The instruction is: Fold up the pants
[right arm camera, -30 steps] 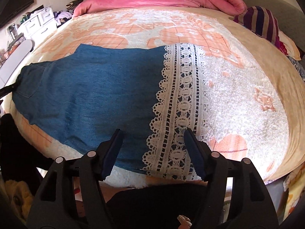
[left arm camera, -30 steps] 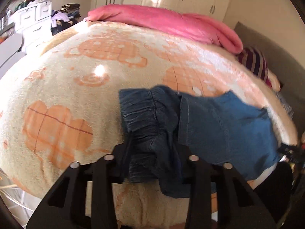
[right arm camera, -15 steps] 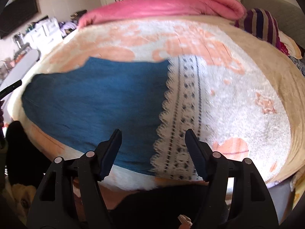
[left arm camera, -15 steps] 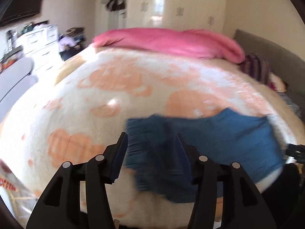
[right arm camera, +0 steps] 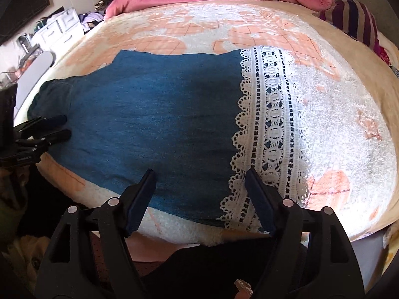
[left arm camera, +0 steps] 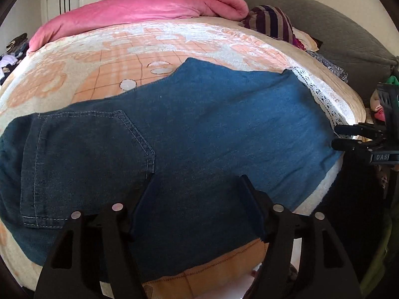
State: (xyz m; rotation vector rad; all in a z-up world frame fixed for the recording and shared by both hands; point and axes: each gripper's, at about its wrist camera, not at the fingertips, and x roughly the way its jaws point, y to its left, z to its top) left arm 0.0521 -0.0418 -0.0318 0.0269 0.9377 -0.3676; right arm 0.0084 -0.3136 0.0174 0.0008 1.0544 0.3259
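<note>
Blue denim pants (left arm camera: 199,129) lie flat along the near edge of the bed, back pocket (left arm camera: 87,154) at the left, white lace hem (right arm camera: 269,129) at the right. My left gripper (left arm camera: 197,186) is open and empty, low over the seat of the pants. My right gripper (right arm camera: 199,179) is open and empty, over the leg just left of the lace. Each gripper also shows in the other's view, the right one (left arm camera: 349,138) at the hem end, the left one (right arm camera: 52,127) at the waist end.
The bed has a cream and orange blanket (left arm camera: 124,54). A pink duvet (left arm camera: 139,7) lies along the far side. A striped cushion (left arm camera: 271,22) and a grey headboard (left arm camera: 336,32) are at the right. White drawers (right arm camera: 59,32) stand left of the bed.
The left gripper let go of the bunched waist end and swung right over the pants, which now lie spread flat. The right gripper stayed open and shifted slightly.
</note>
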